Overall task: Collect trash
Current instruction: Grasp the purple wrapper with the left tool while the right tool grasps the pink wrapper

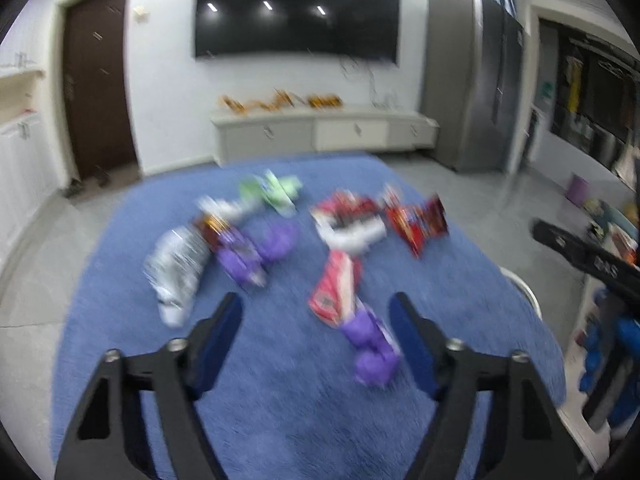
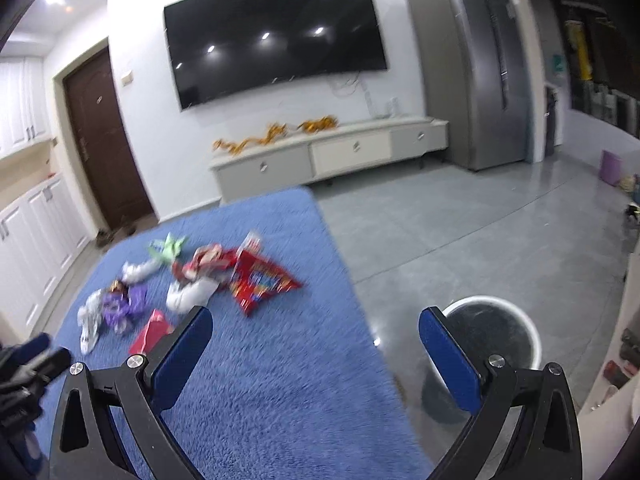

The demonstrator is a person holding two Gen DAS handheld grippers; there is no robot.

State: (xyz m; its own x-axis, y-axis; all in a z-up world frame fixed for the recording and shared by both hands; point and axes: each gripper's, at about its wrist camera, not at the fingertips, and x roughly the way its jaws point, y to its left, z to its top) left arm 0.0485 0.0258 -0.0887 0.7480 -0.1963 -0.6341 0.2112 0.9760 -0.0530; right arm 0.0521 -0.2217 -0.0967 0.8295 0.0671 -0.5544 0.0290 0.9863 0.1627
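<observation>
the left gripper (image 1: 316,316) hangs above the blue rug (image 1: 280,400) with its jaws parted and nothing between the pads. just ahead of it lies a red wrapper (image 1: 334,290) touching a purple wrapper (image 1: 372,352). further off, a silver wrapper (image 1: 176,272), a green wrapper (image 1: 276,194) and a red snack bag (image 1: 418,222) are scattered on the rug. the right gripper (image 2: 316,356) is spread wide and empty, over the rug's edge. the white-rimmed trash bin (image 2: 488,336) stands on the grey floor (image 2: 460,220) just beside the rug, behind the right finger.
</observation>
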